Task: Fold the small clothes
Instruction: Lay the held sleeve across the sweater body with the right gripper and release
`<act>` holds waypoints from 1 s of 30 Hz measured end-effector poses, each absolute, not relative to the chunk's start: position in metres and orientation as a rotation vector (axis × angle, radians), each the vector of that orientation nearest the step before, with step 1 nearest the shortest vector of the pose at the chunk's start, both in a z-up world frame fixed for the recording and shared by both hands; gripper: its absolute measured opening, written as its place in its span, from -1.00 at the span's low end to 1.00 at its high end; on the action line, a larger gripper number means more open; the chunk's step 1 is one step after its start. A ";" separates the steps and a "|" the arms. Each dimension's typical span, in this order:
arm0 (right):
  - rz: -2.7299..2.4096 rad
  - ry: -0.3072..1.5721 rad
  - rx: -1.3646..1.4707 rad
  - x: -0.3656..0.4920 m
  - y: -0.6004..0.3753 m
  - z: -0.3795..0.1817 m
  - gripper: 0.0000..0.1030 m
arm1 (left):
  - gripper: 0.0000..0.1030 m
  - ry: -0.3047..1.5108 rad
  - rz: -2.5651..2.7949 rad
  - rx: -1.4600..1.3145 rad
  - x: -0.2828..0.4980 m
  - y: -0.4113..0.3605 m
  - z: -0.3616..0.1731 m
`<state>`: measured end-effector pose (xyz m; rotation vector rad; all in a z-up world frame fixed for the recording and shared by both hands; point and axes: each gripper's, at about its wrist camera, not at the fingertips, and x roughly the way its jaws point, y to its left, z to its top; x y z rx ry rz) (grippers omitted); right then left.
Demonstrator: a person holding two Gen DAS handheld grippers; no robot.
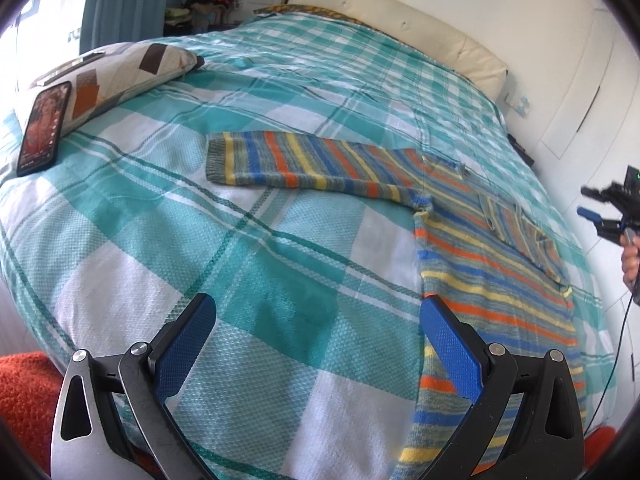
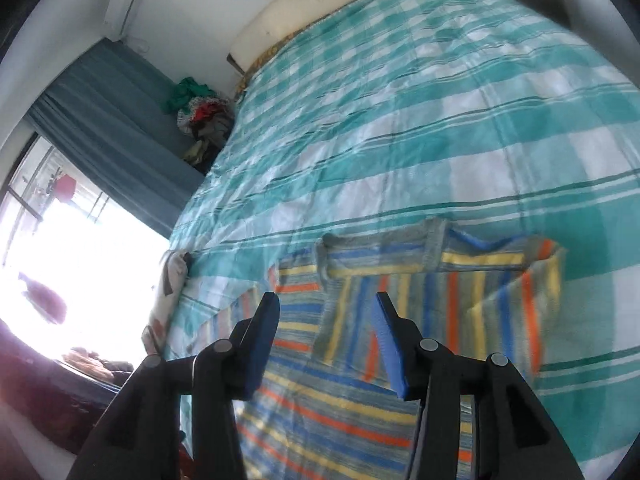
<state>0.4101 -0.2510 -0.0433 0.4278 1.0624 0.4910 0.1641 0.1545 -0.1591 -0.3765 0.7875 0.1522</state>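
Observation:
A small knitted sweater [image 1: 480, 280] with blue, orange, yellow and grey stripes lies flat on the teal checked bedspread [image 1: 240, 280]. One sleeve [image 1: 300, 164] stretches out to the left; the other sleeve [image 1: 520, 224] is folded across the body. My left gripper [image 1: 318, 308] hovers open over bare bedspread, its right finger [image 1: 448, 344] above the sweater's lower edge. In the right wrist view my right gripper [image 2: 326, 300] is open above the sweater [image 2: 340, 400], near the folded sleeve [image 2: 460, 300], with nothing between its pads. It also shows at the right edge, held by a hand [image 1: 630, 256].
A patterned pillow [image 1: 120, 68] with a phone [image 1: 42, 128] leaning on it sits at the bed's left side. A cream headboard cushion [image 1: 400, 20] runs along the far edge. A clothes pile [image 2: 200, 116] and curtain [image 2: 112, 120] stand beyond. An orange-red fabric [image 1: 24, 392] lies near left.

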 end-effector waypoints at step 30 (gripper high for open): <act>0.290 1.145 -0.094 0.277 -0.271 -0.111 -0.27 | 0.98 0.822 0.189 -0.335 0.164 0.148 -0.168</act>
